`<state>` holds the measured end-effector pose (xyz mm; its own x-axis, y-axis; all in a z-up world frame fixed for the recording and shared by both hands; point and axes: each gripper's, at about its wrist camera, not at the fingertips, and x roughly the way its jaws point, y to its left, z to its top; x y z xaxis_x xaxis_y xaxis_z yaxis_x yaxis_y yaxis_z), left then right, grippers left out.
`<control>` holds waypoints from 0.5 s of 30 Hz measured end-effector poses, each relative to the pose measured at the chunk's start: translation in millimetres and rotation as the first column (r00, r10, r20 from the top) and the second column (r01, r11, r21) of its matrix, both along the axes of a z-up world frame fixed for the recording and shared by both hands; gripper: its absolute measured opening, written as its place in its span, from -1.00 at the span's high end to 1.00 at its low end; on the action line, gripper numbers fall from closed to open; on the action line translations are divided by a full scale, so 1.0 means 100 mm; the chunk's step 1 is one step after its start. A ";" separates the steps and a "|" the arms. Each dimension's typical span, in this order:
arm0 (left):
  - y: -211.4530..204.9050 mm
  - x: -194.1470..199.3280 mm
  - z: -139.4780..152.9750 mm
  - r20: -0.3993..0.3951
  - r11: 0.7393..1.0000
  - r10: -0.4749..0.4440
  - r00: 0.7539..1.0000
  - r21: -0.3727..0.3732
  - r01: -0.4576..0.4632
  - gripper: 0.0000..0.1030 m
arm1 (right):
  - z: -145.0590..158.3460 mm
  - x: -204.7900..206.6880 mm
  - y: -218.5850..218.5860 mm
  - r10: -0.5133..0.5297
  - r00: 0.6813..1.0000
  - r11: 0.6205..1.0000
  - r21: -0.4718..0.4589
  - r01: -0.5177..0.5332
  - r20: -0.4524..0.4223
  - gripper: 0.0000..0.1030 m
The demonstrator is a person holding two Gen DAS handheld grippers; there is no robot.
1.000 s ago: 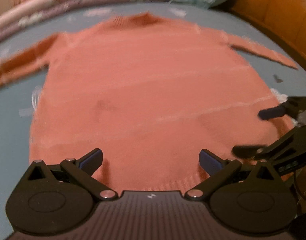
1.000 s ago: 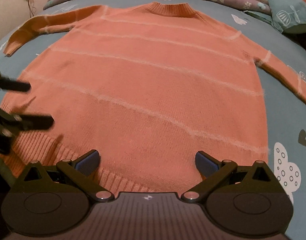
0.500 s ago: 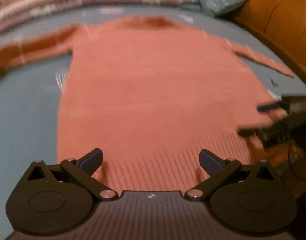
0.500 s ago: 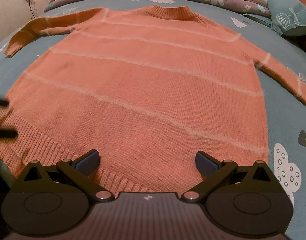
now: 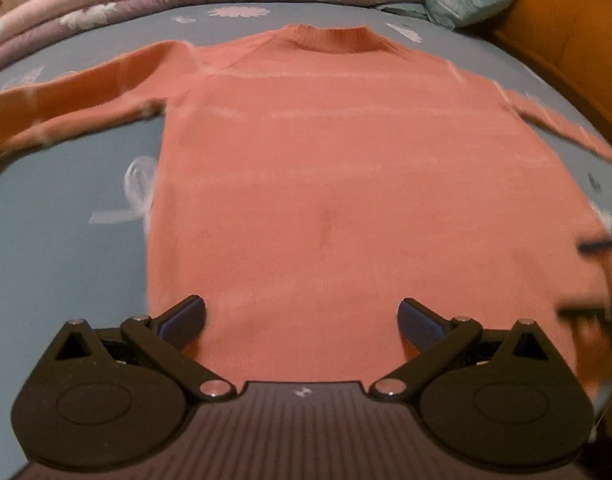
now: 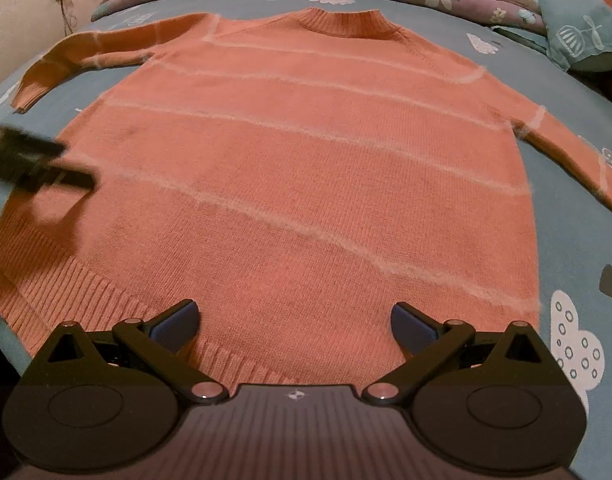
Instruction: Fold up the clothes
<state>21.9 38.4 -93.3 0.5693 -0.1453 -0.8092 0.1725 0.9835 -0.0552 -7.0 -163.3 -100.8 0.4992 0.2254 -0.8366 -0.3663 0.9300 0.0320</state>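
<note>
Sweater (image 6: 306,184) flat on bed (image 6: 578,240), sleeves out. Left tongs (image 5: 302,316) and right tongs (image 6: 294,320) both wide, empty, over hem.

Orange pale-striped sweater (image 6: 306,184), flat, sleeves spread, collar far side
</note>
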 end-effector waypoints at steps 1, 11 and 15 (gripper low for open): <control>-0.01 -0.13 0.02 -0.002 1.000 -0.009 1.000 0.011 0.009 -0.97 | 0.02 0.03 0.00 0.011 1.000 1.000 -0.002 -0.011 -0.014 -1.00; -0.07 -0.63 0.52 0.078 0.998 -0.004 0.997 -0.064 0.009 -0.97 | 0.53 0.16 -0.98 -0.253 0.968 0.958 0.136 0.251 -0.004 -1.00; -0.42 -0.51 0.51 0.069 0.986 -0.123 0.990 -0.107 0.130 -0.97 | 0.54 0.07 -1.29 -0.346 0.937 0.916 0.200 0.347 -0.044 -1.00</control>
<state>-28.8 -3.5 -42.6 0.5893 -0.3064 -0.7476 0.3020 0.9418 -0.1479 -0.1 -292.5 -47.3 0.5704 0.2031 -0.7958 -0.0213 0.9723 0.2329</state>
